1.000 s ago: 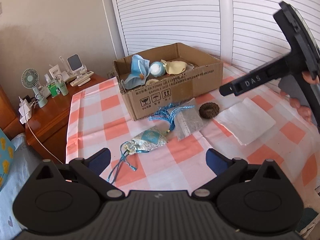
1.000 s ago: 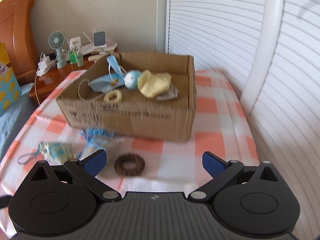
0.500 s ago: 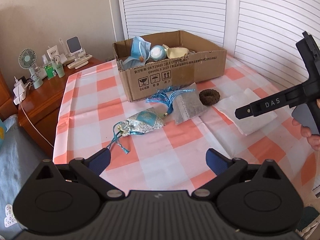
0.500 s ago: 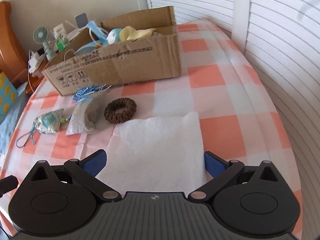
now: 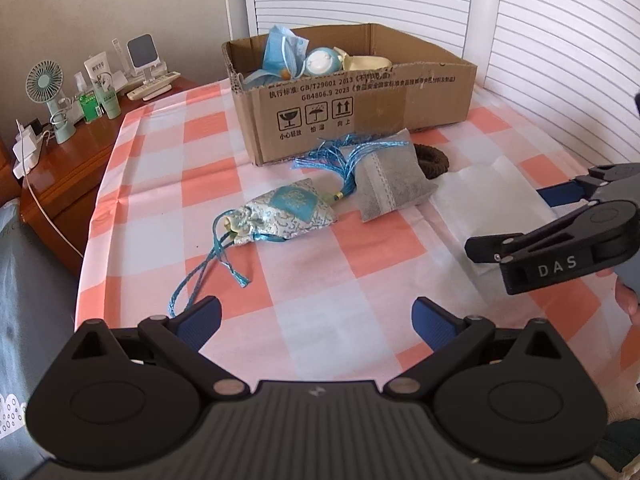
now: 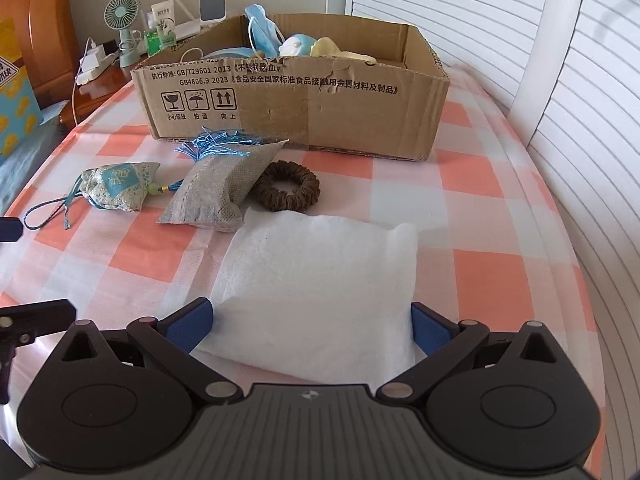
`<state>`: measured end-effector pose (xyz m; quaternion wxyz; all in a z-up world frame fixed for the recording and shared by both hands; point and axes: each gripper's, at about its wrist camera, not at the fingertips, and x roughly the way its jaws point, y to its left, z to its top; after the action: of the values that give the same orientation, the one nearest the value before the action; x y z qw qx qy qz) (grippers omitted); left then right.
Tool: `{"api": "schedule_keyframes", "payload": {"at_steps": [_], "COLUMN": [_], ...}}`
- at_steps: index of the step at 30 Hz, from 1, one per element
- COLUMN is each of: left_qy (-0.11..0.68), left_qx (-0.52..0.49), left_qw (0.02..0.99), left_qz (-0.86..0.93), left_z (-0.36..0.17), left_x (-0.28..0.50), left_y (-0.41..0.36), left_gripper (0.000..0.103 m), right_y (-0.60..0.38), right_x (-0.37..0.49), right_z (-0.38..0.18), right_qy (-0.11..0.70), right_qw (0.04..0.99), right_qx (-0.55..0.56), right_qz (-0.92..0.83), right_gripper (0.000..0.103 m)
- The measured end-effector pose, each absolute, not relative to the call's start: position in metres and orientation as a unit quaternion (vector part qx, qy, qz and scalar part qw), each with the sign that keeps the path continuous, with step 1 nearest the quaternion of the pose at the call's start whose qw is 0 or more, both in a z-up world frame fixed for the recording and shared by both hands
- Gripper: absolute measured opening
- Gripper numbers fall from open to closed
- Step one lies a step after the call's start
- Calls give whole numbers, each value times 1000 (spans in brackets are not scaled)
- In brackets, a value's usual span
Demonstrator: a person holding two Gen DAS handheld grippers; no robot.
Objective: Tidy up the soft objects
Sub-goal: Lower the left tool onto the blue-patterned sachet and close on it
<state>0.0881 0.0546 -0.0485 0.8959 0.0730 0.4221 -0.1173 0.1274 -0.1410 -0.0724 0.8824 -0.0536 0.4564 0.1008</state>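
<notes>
On the checked tablecloth (image 6: pixel 472 184), left to right: embroidered sachet (image 6: pixel 118 184) with blue cord trailing toward the left edge, its tassel (image 6: pixel 216 144) fanned out in front of the box. Grey pouch (image 6: pixel 218 190) just right of it, lying tilted, top corner over the tassel strands. Brown scrunchie (image 6: pixel 286 192) just beside the pouch's right side, touching or nearly so. White cloth pad (image 6: pixel 320 280) lies flat in front of the scrunchie, far edge close to it.

Cardboard box (image 6: pixel 320 108) sits behind all of these, open top. Inside: blue face mask (image 6: pixel 262 34), a round pale-blue soft item (image 6: pixel 296 46), a yellow cloth (image 6: pixel 340 52). What else is in there can't be made out.

Left gripper (image 5: pixel 316 312): fingers spread wide, nothing between them, hovering over bare tablecloth on the near side, sachet cord (image 5: pixel 208 264) just ahead of its left finger.

Right gripper (image 6: pixel 310 320): fingers apart, low over the table, straddling the near end of the white pad; blue pads (image 6: pixel 190 320) sit just beside the pad's two side edges. Not clamped. Left view shows it side-on at the right (image 5: pixel 516 216), above the pad (image 5: pixel 488 196).

Bedside cabinet (image 5: pixel 76 144) far left with a small fan (image 5: pixel 46 88) and bottles.
</notes>
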Motion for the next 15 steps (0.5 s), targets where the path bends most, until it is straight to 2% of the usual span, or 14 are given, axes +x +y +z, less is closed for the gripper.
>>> {"api": "schedule_keyframes", "payload": {"at_steps": [7, 15], "left_qy": [458, 438], "left_qx": [36, 40], "left_qw": [882, 891], "left_qz": [-107, -109], "left_z": [-70, -74], "left_x": [106, 106], "left_y": [62, 63], "left_gripper": [103, 102], "right_y": [-142, -144], "right_x": [126, 120], "right_z": [-72, -74], "right_qy": [450, 432], "right_qw": [885, 893], "right_qx": [-56, -58], "right_qz": [106, 114], "right_gripper": [103, 103]}}
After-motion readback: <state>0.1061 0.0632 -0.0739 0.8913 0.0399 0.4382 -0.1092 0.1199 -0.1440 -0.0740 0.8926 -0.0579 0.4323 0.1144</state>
